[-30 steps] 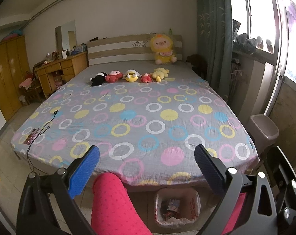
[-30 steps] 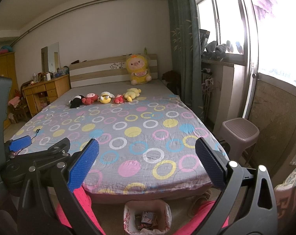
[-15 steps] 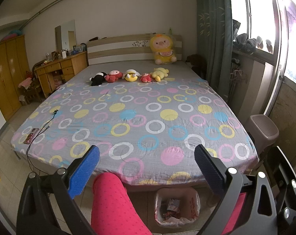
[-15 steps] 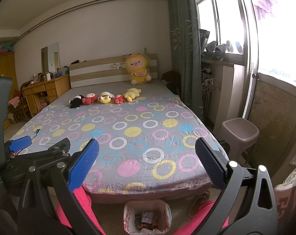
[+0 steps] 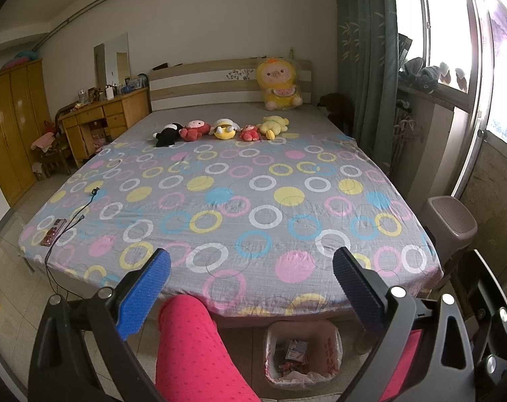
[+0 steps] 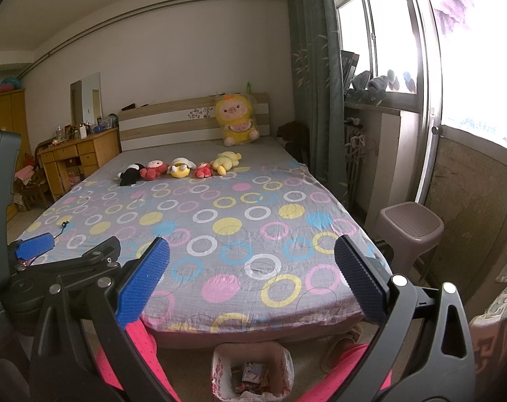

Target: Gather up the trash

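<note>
A small waste bin [image 5: 302, 356] lined with a white bag stands on the floor at the foot of the bed; it holds several wrappers. It also shows in the right wrist view [image 6: 251, 373]. My left gripper [image 5: 251, 293] is open and empty, held above the bin and the bed's foot edge. My right gripper [image 6: 251, 284] is open and empty, likewise above the bin. The left gripper's body [image 6: 65, 268] shows at the left of the right wrist view.
A wide bed [image 5: 233, 201] with a circle-patterned sheet fills the room. Plush toys [image 5: 220, 129] lie in a row near the headboard. A phone with cable [image 5: 54, 231] lies at the bed's left corner. A plastic stool [image 6: 411, 231] stands right. Pink-clad legs [image 5: 189, 351] sit below.
</note>
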`<action>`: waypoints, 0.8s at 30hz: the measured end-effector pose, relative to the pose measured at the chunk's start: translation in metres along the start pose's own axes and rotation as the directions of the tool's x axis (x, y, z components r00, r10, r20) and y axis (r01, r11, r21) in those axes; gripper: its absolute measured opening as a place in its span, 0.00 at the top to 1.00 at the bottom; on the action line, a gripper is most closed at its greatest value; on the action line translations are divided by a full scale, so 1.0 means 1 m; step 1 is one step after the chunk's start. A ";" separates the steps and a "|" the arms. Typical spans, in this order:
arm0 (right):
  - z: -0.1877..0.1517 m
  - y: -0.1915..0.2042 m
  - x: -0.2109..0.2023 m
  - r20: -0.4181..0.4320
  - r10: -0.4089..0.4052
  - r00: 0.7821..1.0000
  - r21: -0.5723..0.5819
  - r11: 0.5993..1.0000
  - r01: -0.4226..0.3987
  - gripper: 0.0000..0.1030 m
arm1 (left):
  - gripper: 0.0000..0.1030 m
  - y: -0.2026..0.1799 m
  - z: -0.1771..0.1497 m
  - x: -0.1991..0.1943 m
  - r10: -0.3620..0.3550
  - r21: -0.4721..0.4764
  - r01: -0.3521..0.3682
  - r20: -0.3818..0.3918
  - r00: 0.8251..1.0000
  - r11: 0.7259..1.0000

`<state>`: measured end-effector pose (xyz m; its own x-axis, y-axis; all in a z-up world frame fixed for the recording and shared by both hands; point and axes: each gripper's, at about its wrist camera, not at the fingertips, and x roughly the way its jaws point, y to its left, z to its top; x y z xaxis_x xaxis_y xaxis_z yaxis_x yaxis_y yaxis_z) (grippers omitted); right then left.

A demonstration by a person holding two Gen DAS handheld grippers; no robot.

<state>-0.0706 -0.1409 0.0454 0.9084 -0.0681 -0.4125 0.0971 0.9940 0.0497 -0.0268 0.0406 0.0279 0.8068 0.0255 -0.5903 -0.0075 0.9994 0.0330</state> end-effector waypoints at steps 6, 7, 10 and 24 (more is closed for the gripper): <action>0.000 0.000 0.000 -0.001 0.003 1.000 0.002 1.000 -0.003 0.06 | 0.08 0.001 0.000 0.000 0.000 0.000 0.000 0.011 1.000 1.000; 0.000 0.000 0.000 0.000 0.004 1.000 0.003 1.000 -0.004 0.06 | 0.08 0.002 -0.001 0.000 -0.003 0.000 0.003 0.010 1.000 1.000; 0.001 0.000 -0.001 0.002 0.002 1.000 0.001 1.000 -0.002 0.06 | 0.08 0.000 0.001 0.000 0.004 0.003 -0.004 0.014 1.000 1.000; 0.003 -0.001 -0.003 0.005 0.003 1.000 0.001 1.000 -0.003 0.06 | 0.08 -0.004 0.002 -0.002 0.004 0.002 -0.004 0.022 1.000 1.000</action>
<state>-0.0722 -0.1424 0.0488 0.9105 -0.0657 -0.4082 0.0949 0.9941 0.0517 -0.0277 0.0367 0.0305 0.8194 0.0288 -0.5725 -0.0096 0.9993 0.0365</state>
